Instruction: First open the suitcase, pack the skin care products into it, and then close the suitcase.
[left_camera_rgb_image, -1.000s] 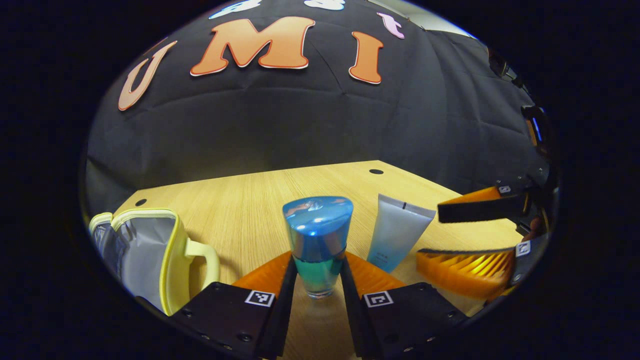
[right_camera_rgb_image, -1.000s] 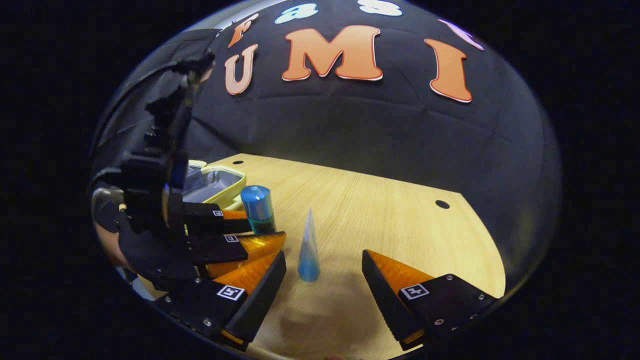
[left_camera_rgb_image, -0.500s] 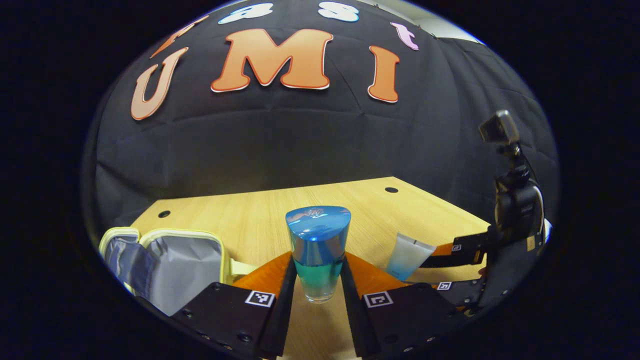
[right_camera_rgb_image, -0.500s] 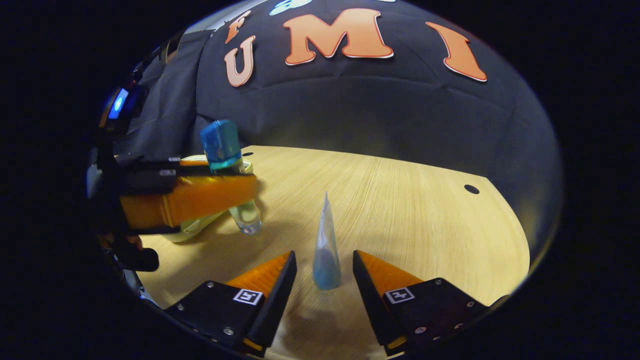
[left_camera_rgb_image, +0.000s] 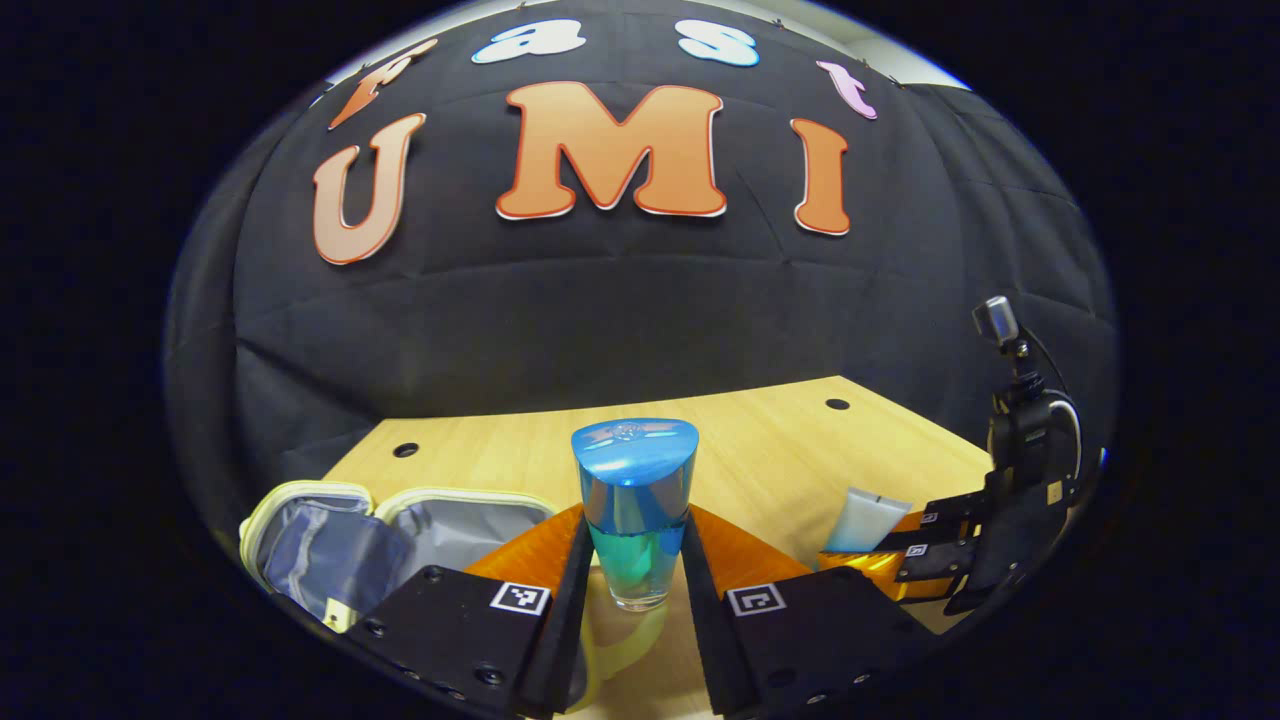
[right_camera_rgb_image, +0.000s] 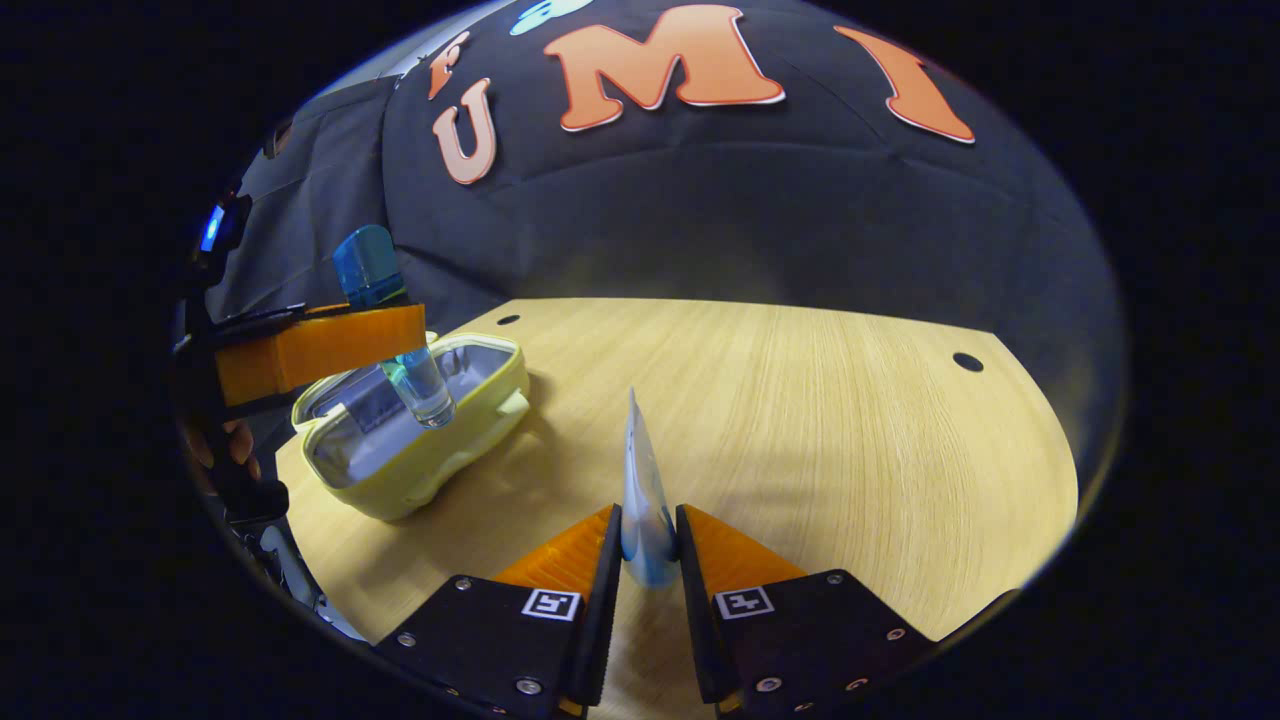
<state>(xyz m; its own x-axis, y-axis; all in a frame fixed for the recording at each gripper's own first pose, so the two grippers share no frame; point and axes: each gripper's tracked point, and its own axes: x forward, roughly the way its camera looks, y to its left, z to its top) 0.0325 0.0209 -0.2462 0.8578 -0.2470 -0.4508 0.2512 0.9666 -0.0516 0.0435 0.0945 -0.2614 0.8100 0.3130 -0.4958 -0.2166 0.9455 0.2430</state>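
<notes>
A pale wooden table (right_camera_rgb_image: 800, 400) with small dark holes stands against the black cloth wall (left_camera_rgb_image: 600, 300).

On its left part, in the right gripper view, lies the suitcase (right_camera_rgb_image: 420, 470), a small yellow-edged case with a grey lining, open and facing up. In the left gripper view the case (left_camera_rgb_image: 330, 545) is partly hidden behind the left gripper's fingers, and its near edge is cut off by the view's rim.

The left gripper (left_camera_rgb_image: 634, 575) is clamped on a bottle (left_camera_rgb_image: 634, 510) with a blue cap and clear teal body, held upright. In the right gripper view this bottle (right_camera_rgb_image: 395, 330) hangs off the table above the open case, its middle covered by an orange finger (right_camera_rgb_image: 320, 345). Fingertips of the hand (right_camera_rgb_image: 225, 445) holding that gripper show below it; the rest is lost in the dark edge.

The right gripper (right_camera_rgb_image: 648, 555) is closed narrowly on a pale blue tube (right_camera_rgb_image: 643, 490), both fingers pressing its lower part, seen edge-on with its crimped end up. Whether its foot touches the table cannot be told. In the left gripper view the tube (left_camera_rgb_image: 865, 520) shows to the right, its lower end hidden by the fingers.
</notes>
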